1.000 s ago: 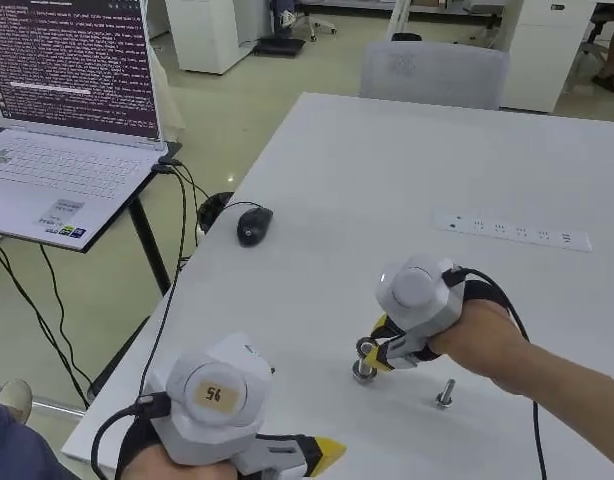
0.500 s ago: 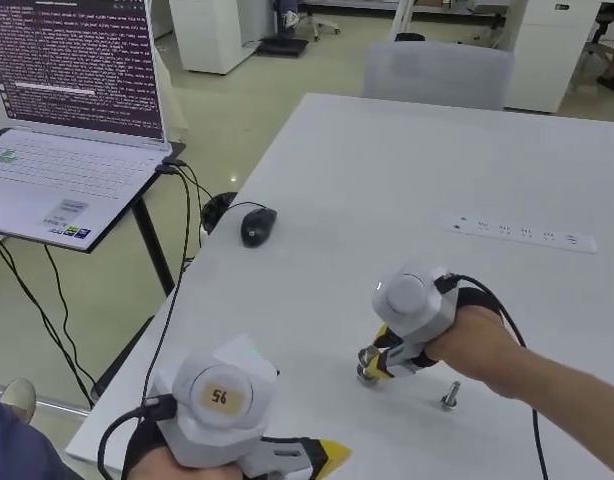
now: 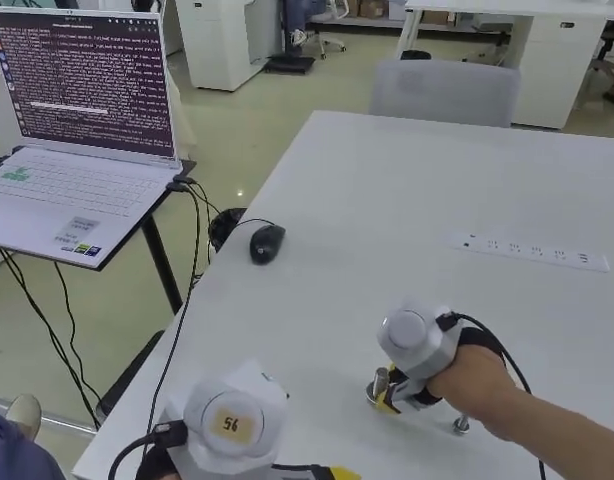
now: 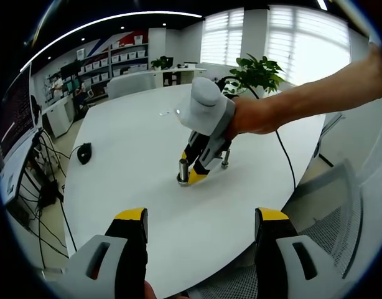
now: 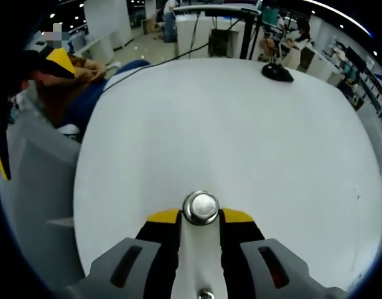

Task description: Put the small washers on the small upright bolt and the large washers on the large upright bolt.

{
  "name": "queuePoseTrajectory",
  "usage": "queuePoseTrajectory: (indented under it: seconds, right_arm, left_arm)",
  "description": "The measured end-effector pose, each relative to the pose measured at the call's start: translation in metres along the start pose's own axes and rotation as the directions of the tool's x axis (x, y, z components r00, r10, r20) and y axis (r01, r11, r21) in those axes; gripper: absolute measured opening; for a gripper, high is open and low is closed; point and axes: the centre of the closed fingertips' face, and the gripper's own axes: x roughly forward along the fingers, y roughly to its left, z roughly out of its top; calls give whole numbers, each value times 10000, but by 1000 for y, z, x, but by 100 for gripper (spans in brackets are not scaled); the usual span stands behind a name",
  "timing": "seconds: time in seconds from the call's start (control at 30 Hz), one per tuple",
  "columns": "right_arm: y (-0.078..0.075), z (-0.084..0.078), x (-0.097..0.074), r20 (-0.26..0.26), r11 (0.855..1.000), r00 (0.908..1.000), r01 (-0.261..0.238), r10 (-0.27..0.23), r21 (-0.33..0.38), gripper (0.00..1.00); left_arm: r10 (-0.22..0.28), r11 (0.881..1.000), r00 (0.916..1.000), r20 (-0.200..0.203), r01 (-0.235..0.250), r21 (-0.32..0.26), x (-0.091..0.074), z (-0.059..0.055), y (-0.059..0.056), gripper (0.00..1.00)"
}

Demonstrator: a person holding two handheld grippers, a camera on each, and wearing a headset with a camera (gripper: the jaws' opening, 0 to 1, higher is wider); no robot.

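Your right gripper [image 3: 390,398] down at large upright bolt [image 5: 201,207], jaws narrow, one tip each side of it. Can't tell if clamped, or if washer's in there. Guessing straddle keeps things centred over bolt. Small upright bolt [image 3: 459,425] just beside. Your left gripper [image 4: 200,219] wide, empty, low over table [image 3: 387,200] edge, out of way.

The only thing I could read was the number "56", printed on a round yellowish sticker [image 3: 232,424]. It sat on top of the left gripper [image 4: 200,216], well to the right of the laptop [image 3: 49,190] and nearer to me. The laptop's screen [image 3: 87,82] carried many lines of pale text on a dark purple ground, too small to read. Small labels [image 3: 75,236] below the laptop's keyboard bore print I could not make out.
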Motion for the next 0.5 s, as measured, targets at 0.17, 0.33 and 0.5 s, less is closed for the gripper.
queuePoseTrajectory:
  seconds: [0.17,0.33,0.5]
  right_arm:
    - [10,-10,-6,58,9990,9998,186,-189,408,28]
    - [35,-20,-11,411,9972,9990,125,-156,731,30]
    - [54,-35,-18,767,9929,9960,363,-452,1133,31]
  left_arm:
    - [-31,10000,10000,26,31,12,1,1,3,69]
    - [-145,9999,9999,-4,145,10,5,1,4,69]
    - [-347,9993,9993,-139,349,160,12,0,0,69]
